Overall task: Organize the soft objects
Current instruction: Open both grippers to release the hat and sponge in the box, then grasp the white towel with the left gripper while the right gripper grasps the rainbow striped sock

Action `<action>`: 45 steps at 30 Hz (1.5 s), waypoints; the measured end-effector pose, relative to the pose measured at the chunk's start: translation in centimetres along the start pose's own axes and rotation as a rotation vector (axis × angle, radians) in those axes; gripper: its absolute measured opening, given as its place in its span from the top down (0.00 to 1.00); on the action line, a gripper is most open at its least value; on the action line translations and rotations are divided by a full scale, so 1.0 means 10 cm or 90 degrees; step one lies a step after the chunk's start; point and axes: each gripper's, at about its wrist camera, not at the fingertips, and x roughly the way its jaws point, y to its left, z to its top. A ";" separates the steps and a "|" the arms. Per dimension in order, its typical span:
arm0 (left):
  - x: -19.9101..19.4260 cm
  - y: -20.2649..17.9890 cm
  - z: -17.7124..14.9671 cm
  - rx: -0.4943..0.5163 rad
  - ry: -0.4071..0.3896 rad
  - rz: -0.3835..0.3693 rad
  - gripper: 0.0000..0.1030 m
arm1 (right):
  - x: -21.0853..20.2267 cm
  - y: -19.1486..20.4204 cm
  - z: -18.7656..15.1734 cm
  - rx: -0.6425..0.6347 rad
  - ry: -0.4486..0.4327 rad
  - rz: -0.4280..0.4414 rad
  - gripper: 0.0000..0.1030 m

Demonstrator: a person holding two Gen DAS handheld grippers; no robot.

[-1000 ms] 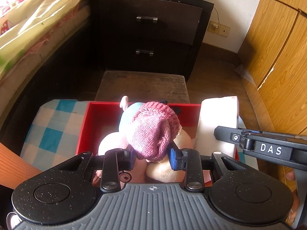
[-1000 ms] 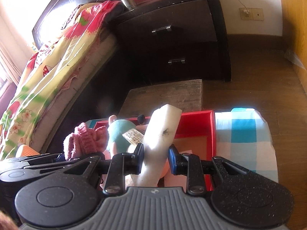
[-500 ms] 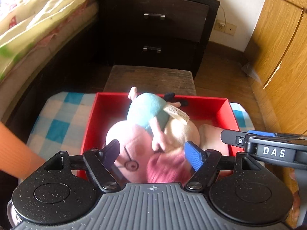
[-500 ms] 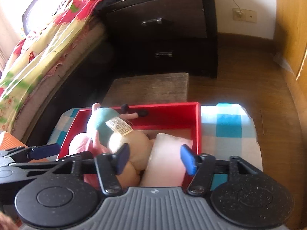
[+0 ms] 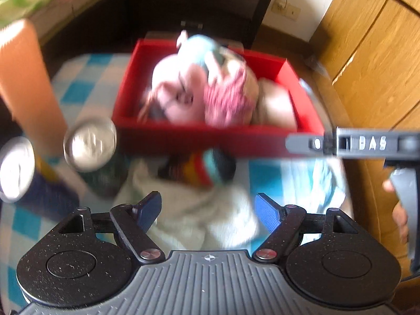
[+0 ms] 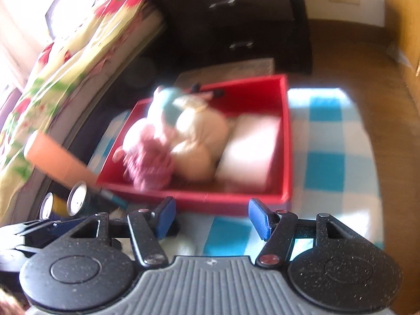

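Note:
The red box (image 5: 210, 137) stands on a blue-checked cloth (image 6: 328, 157). Inside it lie a pink plush pig (image 5: 178, 89), a pink knit hat (image 5: 228, 99), a beige plush (image 6: 199, 141) and a white foam block (image 6: 249, 152) at the right. My left gripper (image 5: 208, 212) is open over a white cloth (image 5: 204, 220) in front of the box, with nothing pressed between its pads. A striped, many-coloured soft item (image 5: 199, 168) lies between that cloth and the box. My right gripper (image 6: 210, 218) is open and empty, just short of the box's front wall. Both views are blurred.
Two metal cans (image 5: 90, 144) (image 5: 15, 168) and an orange cylinder (image 5: 29, 78) stand left of the box. Behind it are a low wooden stool (image 6: 236, 68) and a dark nightstand (image 6: 236, 21). A bed (image 6: 65, 52) runs along the left, wooden cupboard doors (image 5: 372, 52) along the right.
The left gripper let go of the pink hat and the right let go of the foam block; both now lie in the box. Both grippers opened and drew back to the box's near side.

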 end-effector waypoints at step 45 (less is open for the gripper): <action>0.29 0.51 -0.40 -0.115 0.066 -0.014 0.83 | 0.79 0.56 -0.22 -0.054 0.075 0.030 1.00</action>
